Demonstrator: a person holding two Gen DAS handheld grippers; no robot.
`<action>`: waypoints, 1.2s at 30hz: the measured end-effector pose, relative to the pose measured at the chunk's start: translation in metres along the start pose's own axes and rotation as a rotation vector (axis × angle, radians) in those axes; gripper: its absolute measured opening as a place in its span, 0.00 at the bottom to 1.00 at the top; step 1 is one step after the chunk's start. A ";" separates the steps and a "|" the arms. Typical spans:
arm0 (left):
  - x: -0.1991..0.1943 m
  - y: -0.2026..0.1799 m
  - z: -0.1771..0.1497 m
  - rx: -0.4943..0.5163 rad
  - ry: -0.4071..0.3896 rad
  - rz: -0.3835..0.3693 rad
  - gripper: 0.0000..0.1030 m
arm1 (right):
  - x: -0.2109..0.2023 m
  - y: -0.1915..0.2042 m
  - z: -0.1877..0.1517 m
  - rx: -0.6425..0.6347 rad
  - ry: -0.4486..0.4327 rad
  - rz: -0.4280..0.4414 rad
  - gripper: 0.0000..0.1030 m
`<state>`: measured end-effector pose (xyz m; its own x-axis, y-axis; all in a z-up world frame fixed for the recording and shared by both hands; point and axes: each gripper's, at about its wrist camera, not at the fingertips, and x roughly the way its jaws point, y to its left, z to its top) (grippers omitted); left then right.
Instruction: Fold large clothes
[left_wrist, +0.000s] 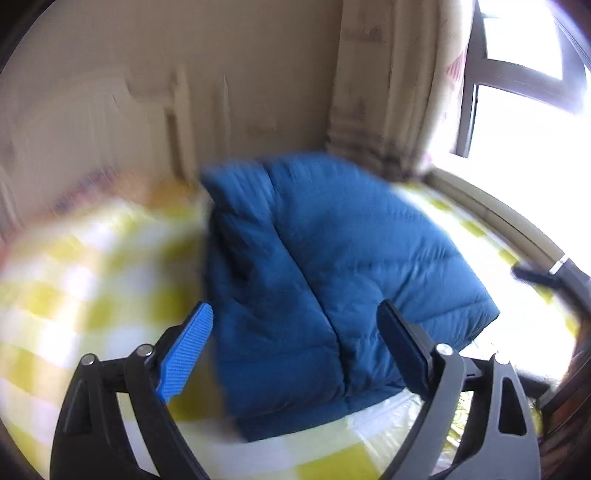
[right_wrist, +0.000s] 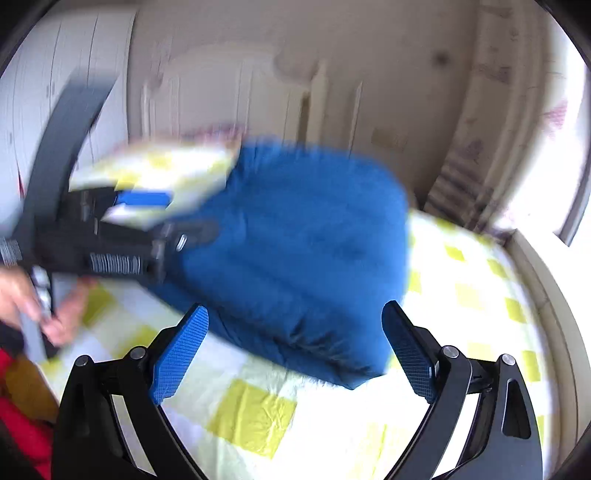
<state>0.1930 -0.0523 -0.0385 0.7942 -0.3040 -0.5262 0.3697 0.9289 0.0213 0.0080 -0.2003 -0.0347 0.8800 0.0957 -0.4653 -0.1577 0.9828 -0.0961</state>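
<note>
The blue quilted jacket (left_wrist: 332, 280) is lying folded on the checked bed (left_wrist: 92, 295); both grippers, left gripper (left_wrist: 295, 347) and right gripper (right_wrist: 295, 343), are being held released, so folding seems nearly finished.

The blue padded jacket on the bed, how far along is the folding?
Done, it seems: the blue padded jacket lies as a compact folded bundle on the yellow-checked bedspread, one panel doubled over along a crease. In hand: nothing; the left gripper and the right gripper have open jaws, clear of the cloth. Left: perhaps tidying; blur hides the edges.
</note>
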 end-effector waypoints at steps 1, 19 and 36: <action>-0.021 -0.003 0.005 0.015 -0.062 0.057 0.98 | -0.012 0.002 0.012 0.007 -0.051 -0.029 0.95; -0.141 -0.034 -0.010 -0.103 -0.193 0.270 0.98 | -0.051 0.007 0.002 0.124 -0.050 -0.049 0.96; -0.133 -0.034 -0.020 -0.106 -0.158 0.257 0.98 | -0.051 0.011 0.008 0.108 -0.067 -0.042 0.96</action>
<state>0.0647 -0.0389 0.0138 0.9232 -0.0775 -0.3765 0.1011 0.9939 0.0432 -0.0347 -0.1932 -0.0053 0.9134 0.0611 -0.4024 -0.0743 0.9971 -0.0173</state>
